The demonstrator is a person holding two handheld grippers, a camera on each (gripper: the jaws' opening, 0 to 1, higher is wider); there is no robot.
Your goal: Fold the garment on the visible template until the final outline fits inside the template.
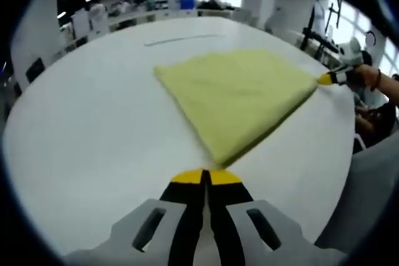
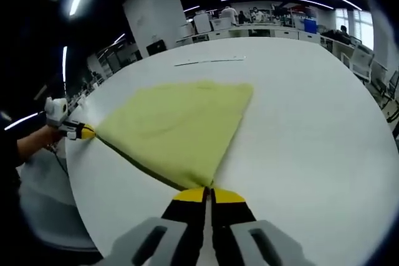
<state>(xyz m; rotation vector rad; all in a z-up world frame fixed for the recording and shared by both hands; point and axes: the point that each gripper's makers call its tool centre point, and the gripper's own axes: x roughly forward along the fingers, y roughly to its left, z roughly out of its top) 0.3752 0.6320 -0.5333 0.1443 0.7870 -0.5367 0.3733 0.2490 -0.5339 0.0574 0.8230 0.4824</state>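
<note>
A yellow-green cloth garment is lying folded into a rough square on a white table, with a thin dark line marked on the tabletop well beyond its far edge. The left gripper is pinching one near corner of the garment between closed yellow-tipped jaws, and the right gripper is clamping the other near corner the same way. Each gripper is also appearing at the side of the other's view, held by a hand.
</note>
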